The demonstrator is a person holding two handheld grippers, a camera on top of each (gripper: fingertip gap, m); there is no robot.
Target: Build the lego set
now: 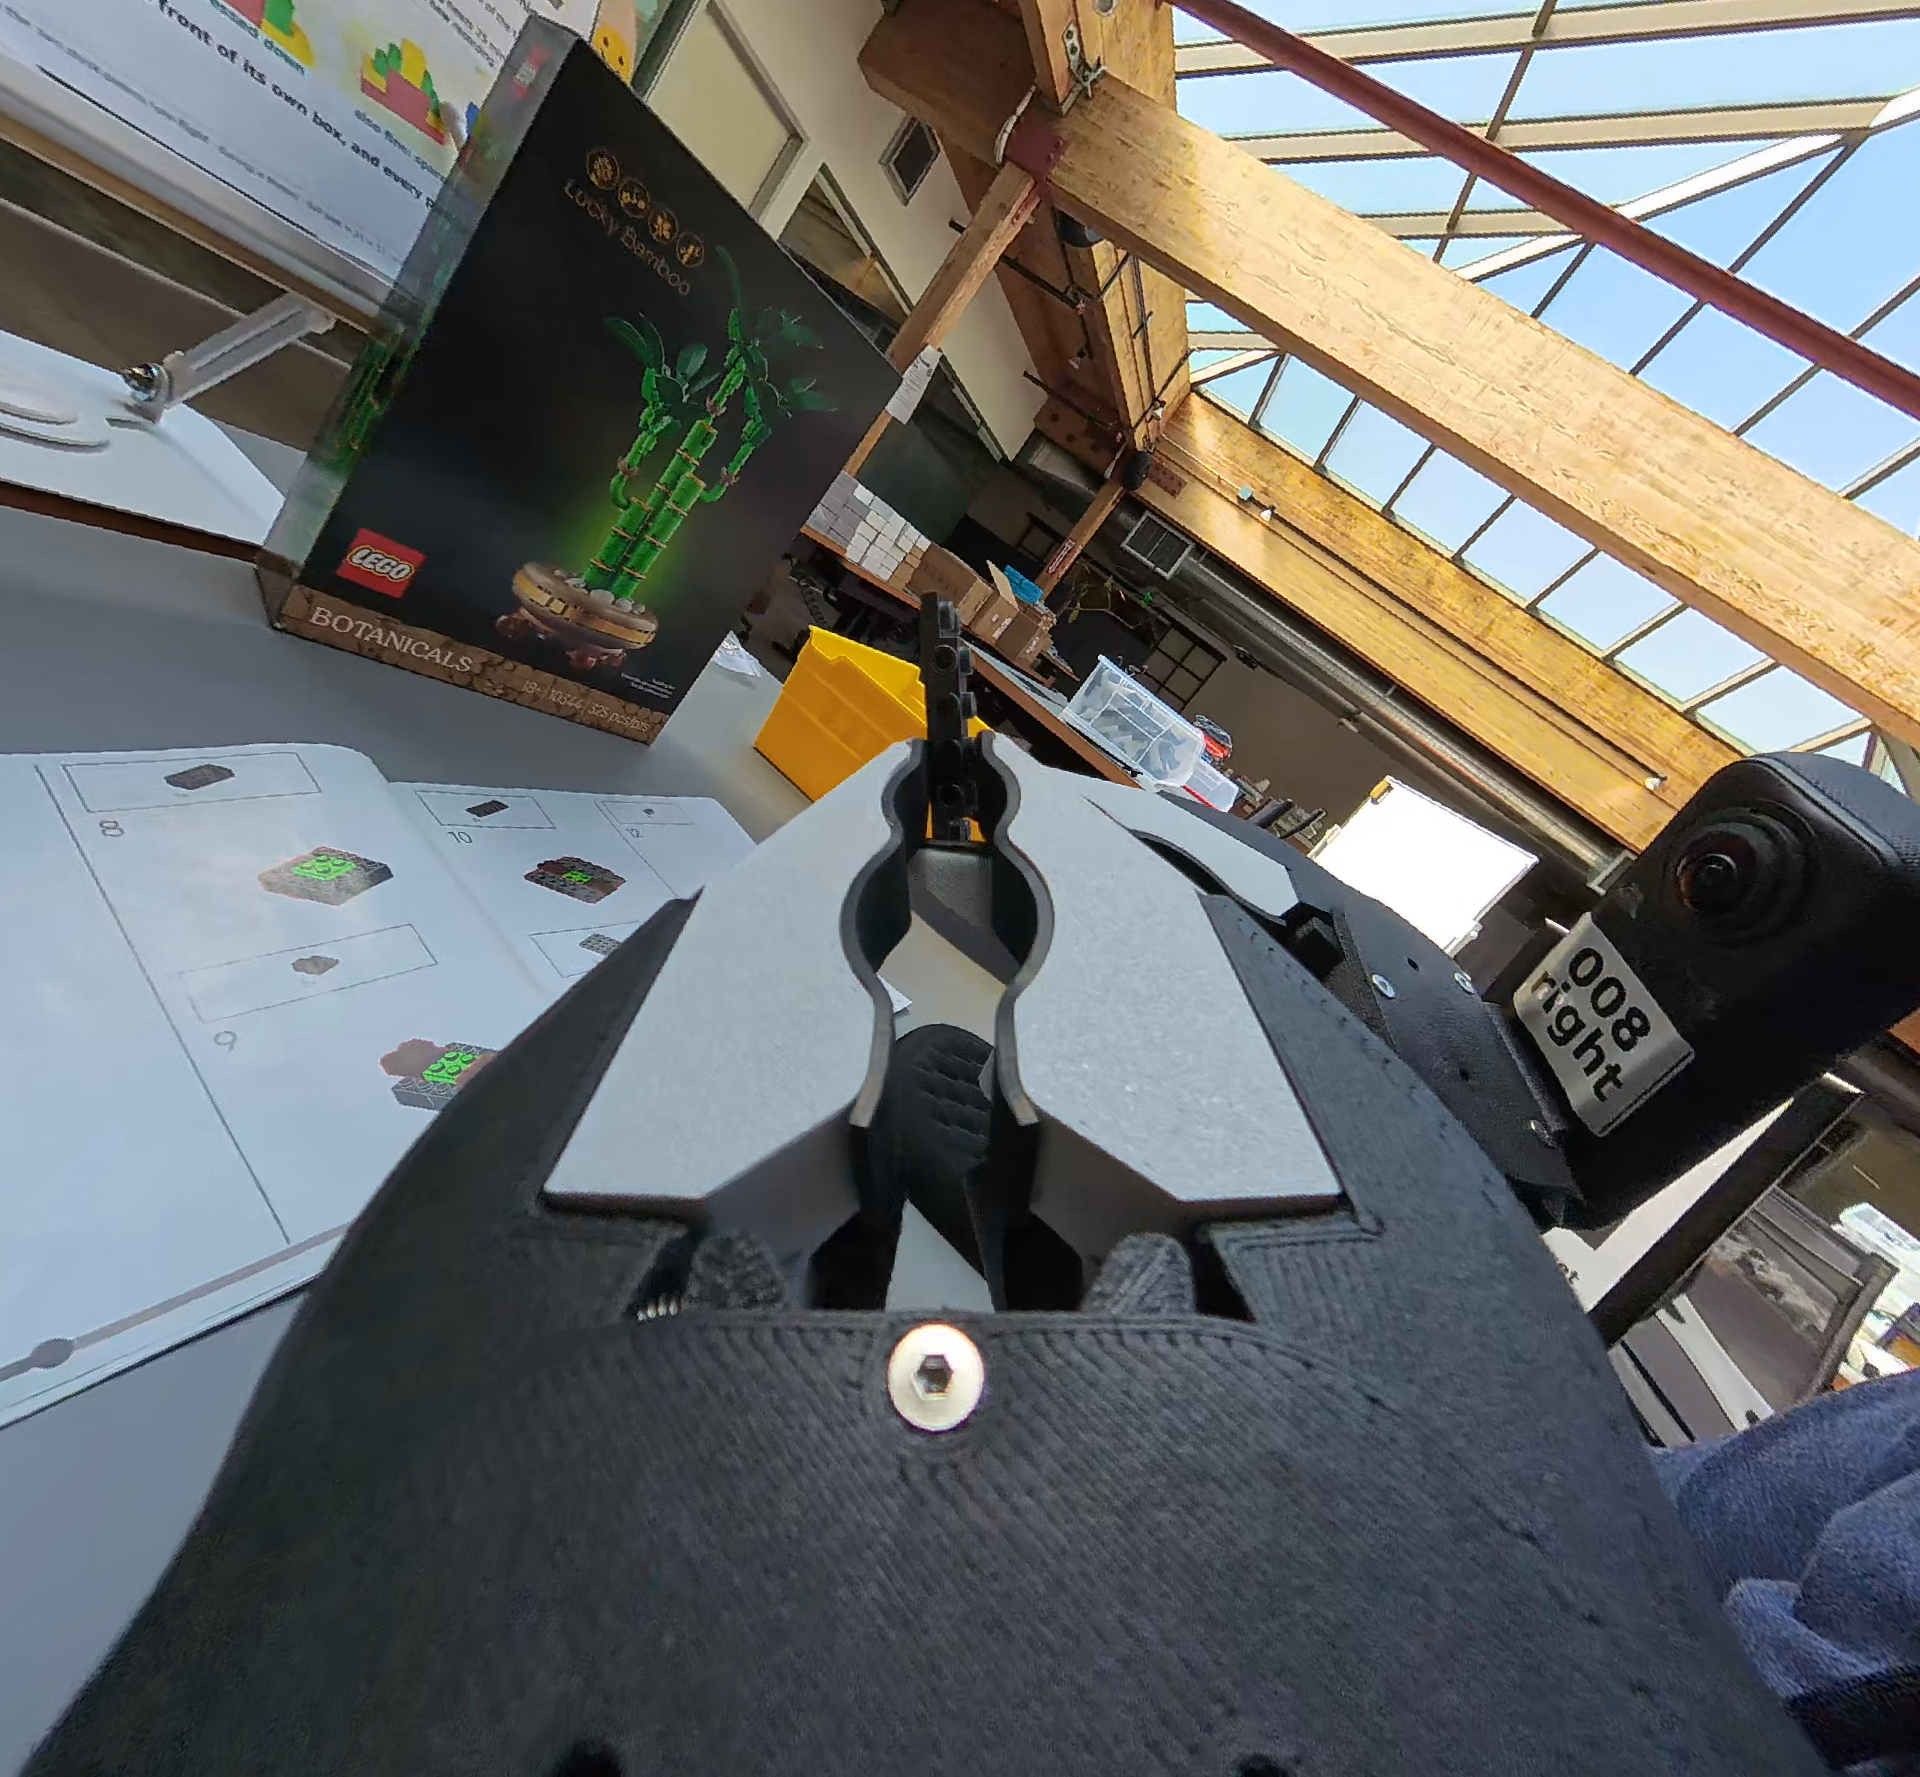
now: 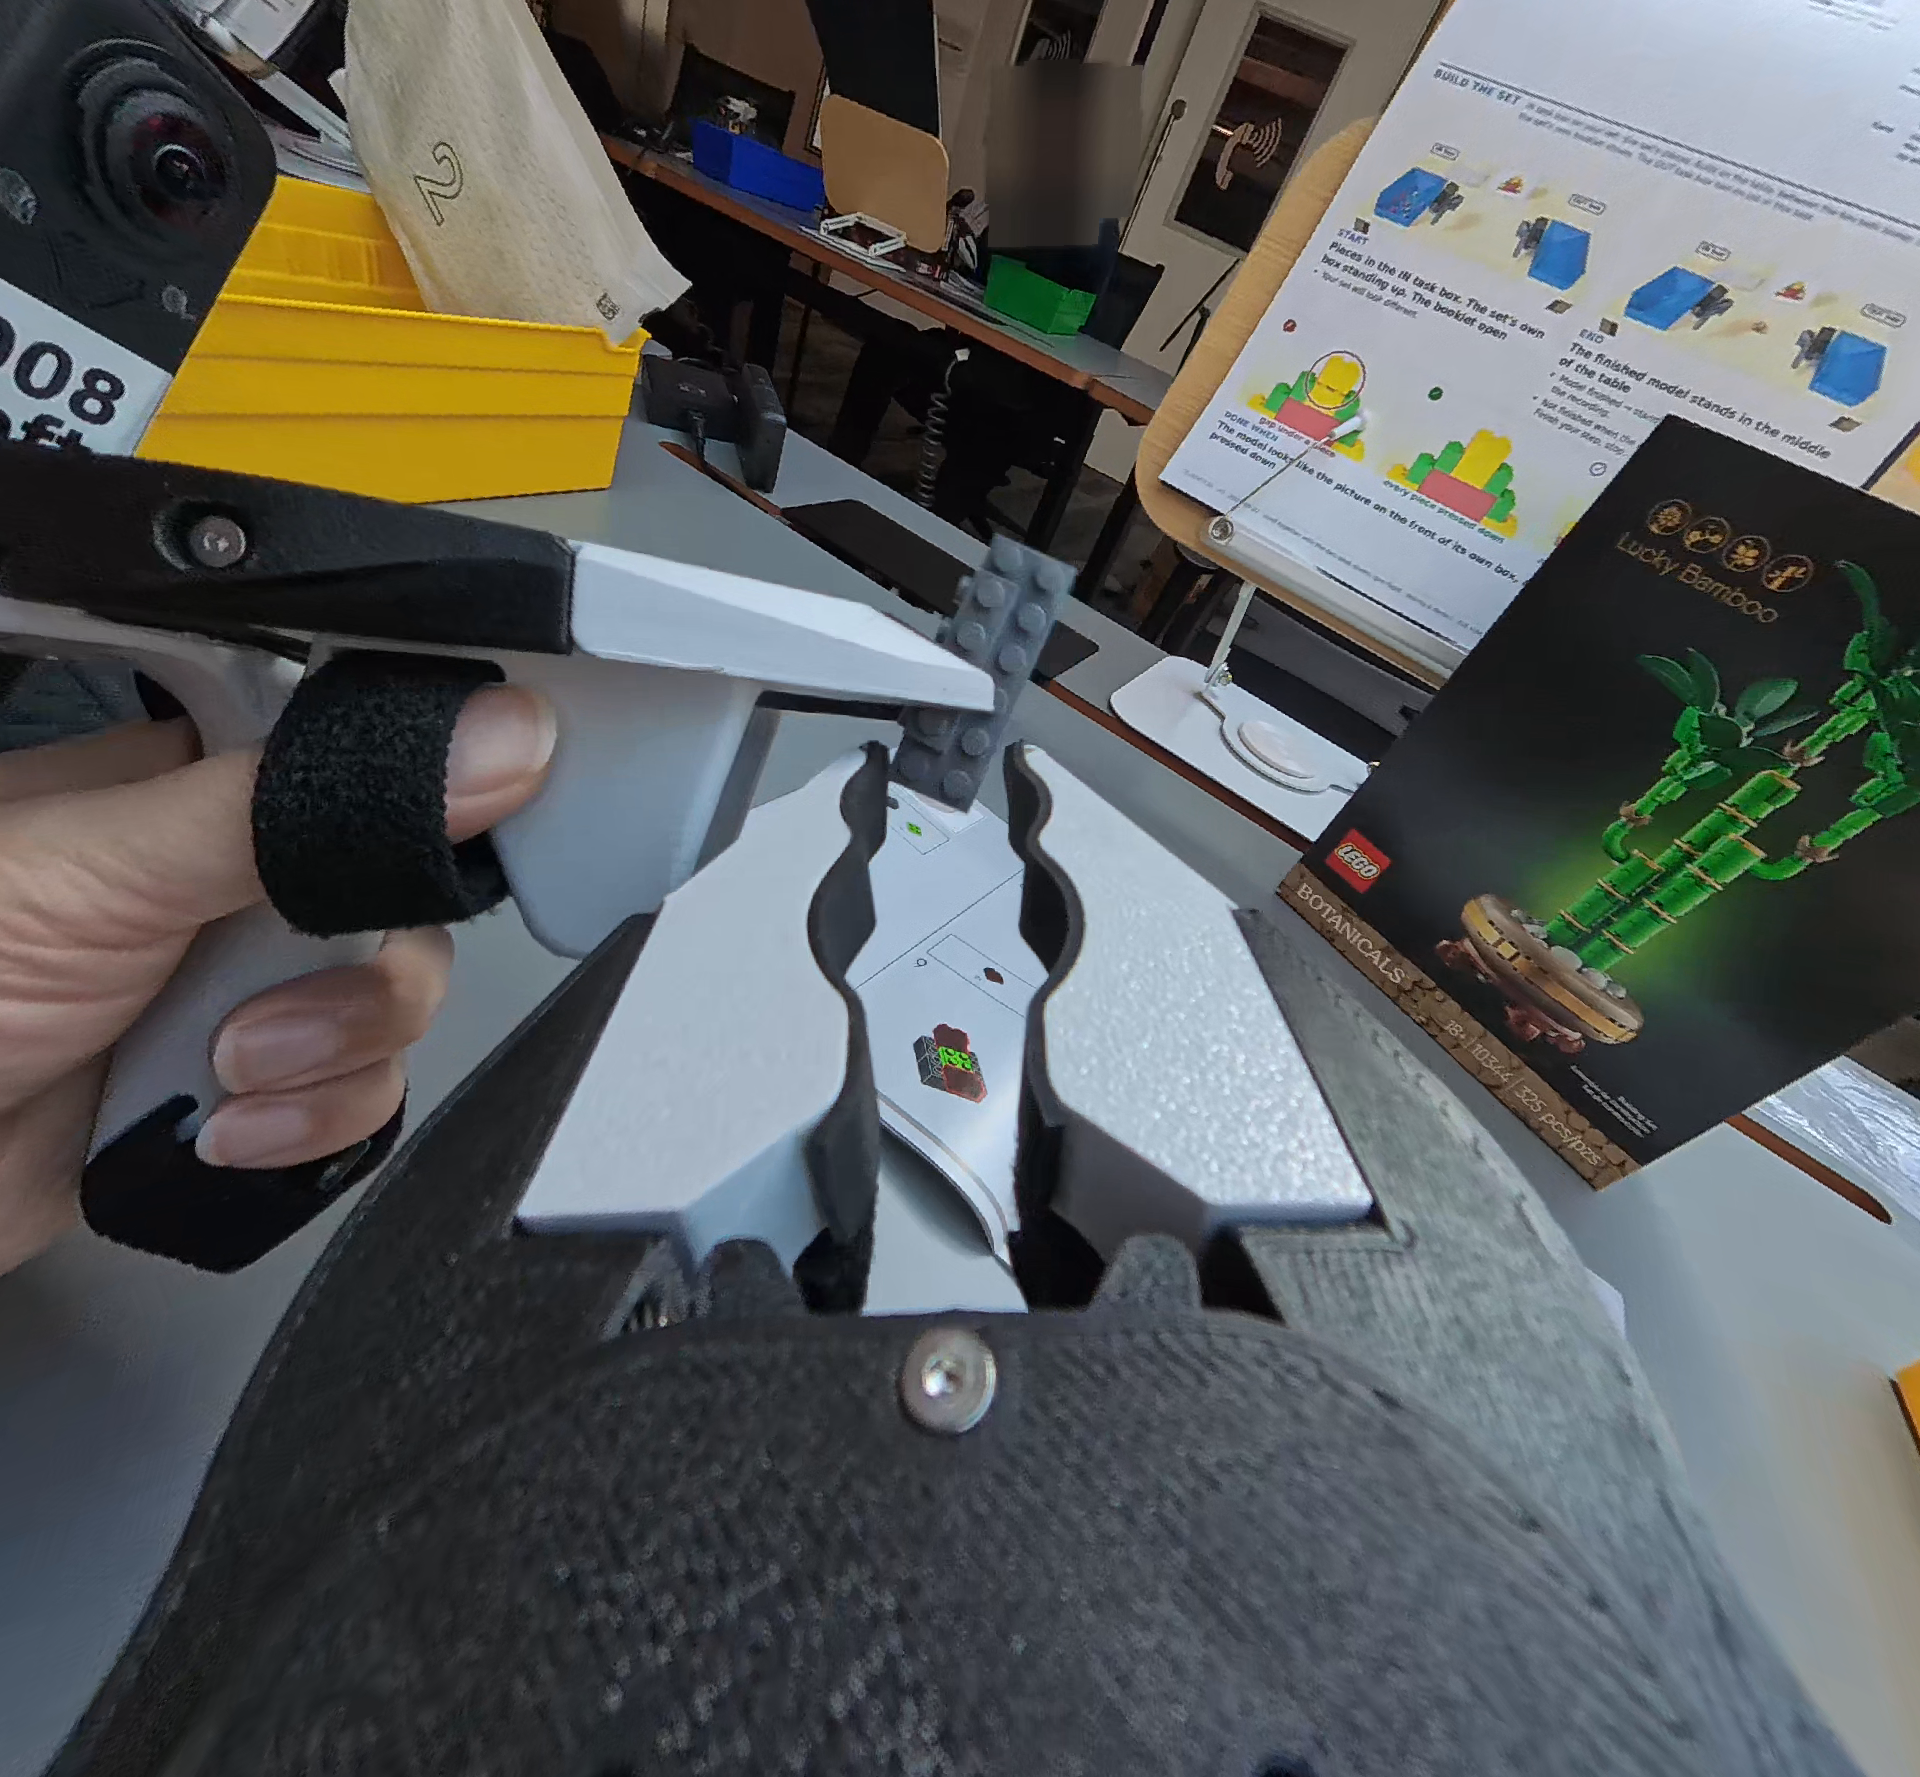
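My left gripper (image 1: 948, 763) is shut on a thin stack of dark grey studded plates (image 1: 943, 667), held on edge above the table. In the right wrist view it reaches in from the left, held by a hand (image 2: 156, 896), and the grey plates (image 2: 1003, 647) hang tilted from its tip. My right gripper (image 2: 943, 769) is open. The plates' lower end sits between its fingertips, and I cannot tell if it touches them. The open instruction booklet (image 1: 260, 948) lies flat on the grey table and also shows between the right fingers (image 2: 935, 1010).
The dark set box (image 1: 582, 439) (image 2: 1662, 792) stands upright behind the booklet. A yellow bin (image 1: 836, 709) (image 2: 395, 377) with a white paper bag (image 2: 488, 148) stands farther back. An instruction sheet on a white stand (image 2: 1507, 273) is behind the box. The right gripper's camera (image 1: 1756, 875) is close on the right. Both grippers' tips are close together, under 4 cm apart.
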